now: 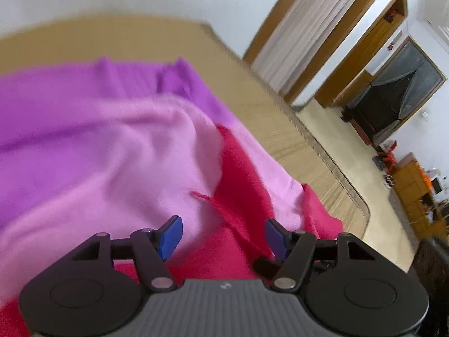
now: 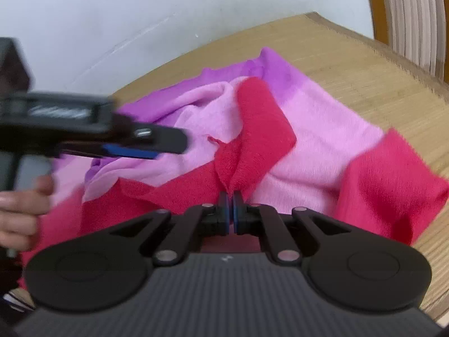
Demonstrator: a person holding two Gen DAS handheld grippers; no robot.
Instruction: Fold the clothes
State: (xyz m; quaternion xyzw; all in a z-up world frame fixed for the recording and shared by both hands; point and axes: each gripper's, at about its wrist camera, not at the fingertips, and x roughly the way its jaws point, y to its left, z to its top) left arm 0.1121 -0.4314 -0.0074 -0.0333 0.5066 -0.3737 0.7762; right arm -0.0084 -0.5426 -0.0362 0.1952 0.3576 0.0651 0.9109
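Note:
A soft garment point(image 2: 322, 129) banded in purple, light pink and red lies crumpled on a woven mat. My right gripper point(image 2: 230, 200) is shut on a raised fold of its red band point(image 2: 258, 129), the cloth pinched between the blue pads. In the left wrist view the same garment point(image 1: 112, 146) fills the frame, and my left gripper point(image 1: 223, 231) hangs open over the red band point(image 1: 241, 179) with nothing between its fingers. From the right wrist view that left gripper point(image 2: 148, 146) shows blurred at the left, held by a hand point(image 2: 22, 196).
The woven mat point(image 1: 280, 118) covers a bed-like surface that ends at a rounded edge on the right. Beyond it lie a tiled floor point(image 1: 364, 168), wooden door frames, a dark cabinet and a wooden shelf. A white wall point(image 2: 140, 14) stands behind the mat.

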